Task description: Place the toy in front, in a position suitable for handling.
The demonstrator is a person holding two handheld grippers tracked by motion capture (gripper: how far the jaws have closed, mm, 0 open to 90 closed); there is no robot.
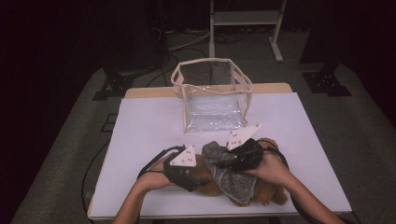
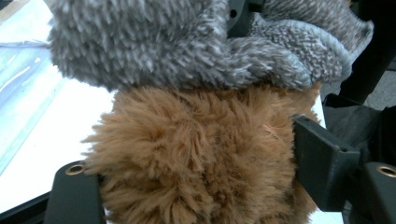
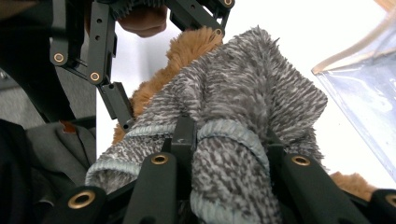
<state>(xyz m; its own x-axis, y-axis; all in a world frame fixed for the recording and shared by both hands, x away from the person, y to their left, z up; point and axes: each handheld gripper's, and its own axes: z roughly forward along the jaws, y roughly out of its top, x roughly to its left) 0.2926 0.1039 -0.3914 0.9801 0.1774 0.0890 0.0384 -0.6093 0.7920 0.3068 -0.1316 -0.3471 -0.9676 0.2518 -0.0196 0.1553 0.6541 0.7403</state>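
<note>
Your left gripper (image 1: 196, 179) is pinching the brown plush toy (image 2: 196, 158) near the table's (image 1: 140, 140) 6 o'clock edge, your right gripper (image 1: 223, 161) is clamping its grey knit garment (image 3: 233, 116). Both are looking soft and light, so you're best gripping the hem. Clear bag (image 1: 212, 100) is sitting at 12.

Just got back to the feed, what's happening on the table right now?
A person works a fluffy brown plush toy near the white table's front edge. The left gripper has its jaws around the toy's brown fur; the right gripper pinches the hem of a grey knitted fleece garment draped over the toy. A clear plastic bag stands open behind.
</note>
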